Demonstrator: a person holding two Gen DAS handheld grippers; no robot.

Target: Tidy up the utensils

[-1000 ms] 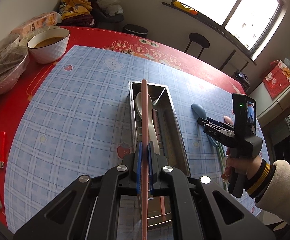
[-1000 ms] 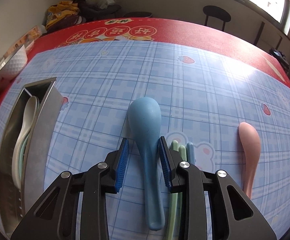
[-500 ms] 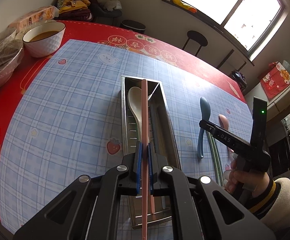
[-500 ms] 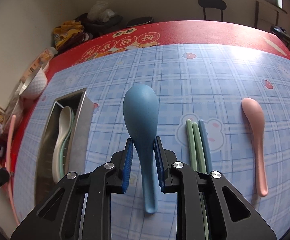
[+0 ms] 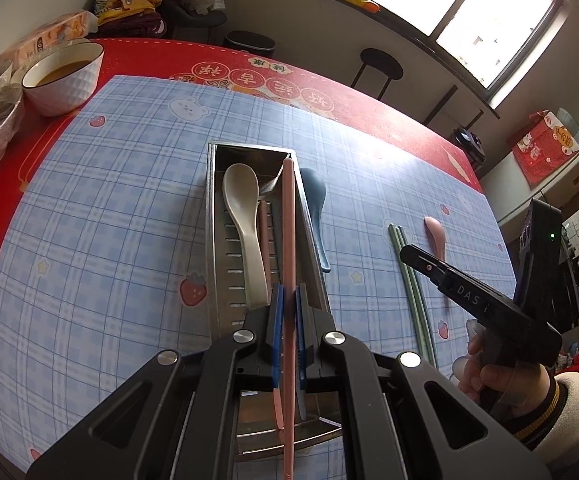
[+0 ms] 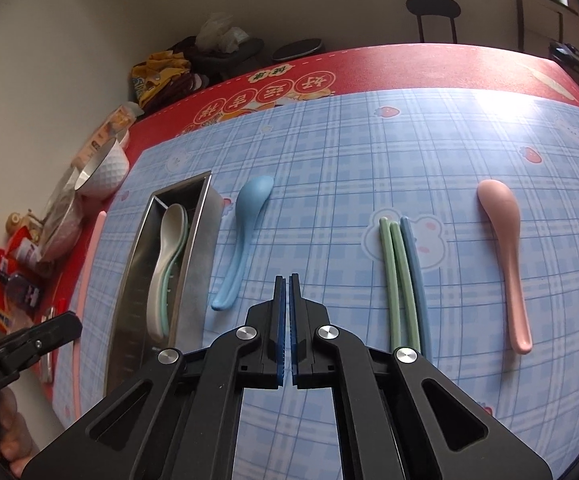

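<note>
Mat (image 6: 369, 160) | spoons: blue (image 6: 245, 220), pink (image 6: 505, 240) | three chopsticks (image 6: 401, 272)

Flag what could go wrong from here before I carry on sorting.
1. The pink chopstick in the left claw hangs right over the metal tray's right wall; released now, it may land on the rim.
2. The blue spoon lies on the mat against the tray's outer wall, while the right claw is shut, empty; regrasping could nudge the tray.
</note>
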